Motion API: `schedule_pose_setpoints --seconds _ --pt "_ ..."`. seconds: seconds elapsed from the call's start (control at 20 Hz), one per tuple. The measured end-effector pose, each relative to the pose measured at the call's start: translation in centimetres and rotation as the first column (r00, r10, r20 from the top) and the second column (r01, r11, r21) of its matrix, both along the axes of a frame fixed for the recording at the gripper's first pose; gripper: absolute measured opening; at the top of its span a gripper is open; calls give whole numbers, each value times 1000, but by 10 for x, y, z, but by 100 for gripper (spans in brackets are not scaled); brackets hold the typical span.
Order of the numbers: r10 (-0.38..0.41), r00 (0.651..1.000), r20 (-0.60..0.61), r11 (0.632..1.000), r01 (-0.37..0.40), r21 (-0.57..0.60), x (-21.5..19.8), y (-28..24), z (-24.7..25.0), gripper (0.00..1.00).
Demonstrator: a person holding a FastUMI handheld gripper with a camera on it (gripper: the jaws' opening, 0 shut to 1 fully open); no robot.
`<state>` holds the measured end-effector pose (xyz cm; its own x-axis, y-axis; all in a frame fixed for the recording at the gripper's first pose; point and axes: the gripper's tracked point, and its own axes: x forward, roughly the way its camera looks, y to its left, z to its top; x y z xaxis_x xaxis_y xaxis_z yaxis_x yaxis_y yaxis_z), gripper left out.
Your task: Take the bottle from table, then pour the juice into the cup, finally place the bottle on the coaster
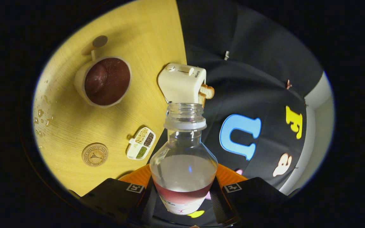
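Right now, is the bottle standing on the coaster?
No, the bottle is held between the gripper fingers, apart from the round coaster on the table.

The wooden table, pale yellow with fine grain, fills the upper left and left of the frame. On it, toward the upper left, stands a white cup full of dark red juice. Right of that, at the table's edge, sits a white toaster with bread. Lower down lie a divided dish of grains and a round wooden coaster. Water drops dot the far left.
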<state>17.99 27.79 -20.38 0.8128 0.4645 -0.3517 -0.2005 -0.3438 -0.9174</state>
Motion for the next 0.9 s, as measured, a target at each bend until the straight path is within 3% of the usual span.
schedule_pose_setpoints --seconds 0.2,0.4,0.5,0.6,0.75,0.9 --pt "-111 982 -152 975 137 175 -1 -40 11 76" --pt "-184 926 -330 902 292 318 0 -76 14 76" --pt "-206 878 -431 838 386 387 3 -93 10 76" --pt "-227 803 -552 768 496 405 -1 -113 -1 76" --pt "-159 719 -677 621 606 498 -1 -118 7 76" --pt "-83 692 -717 486 656 578 7 -114 6 76"
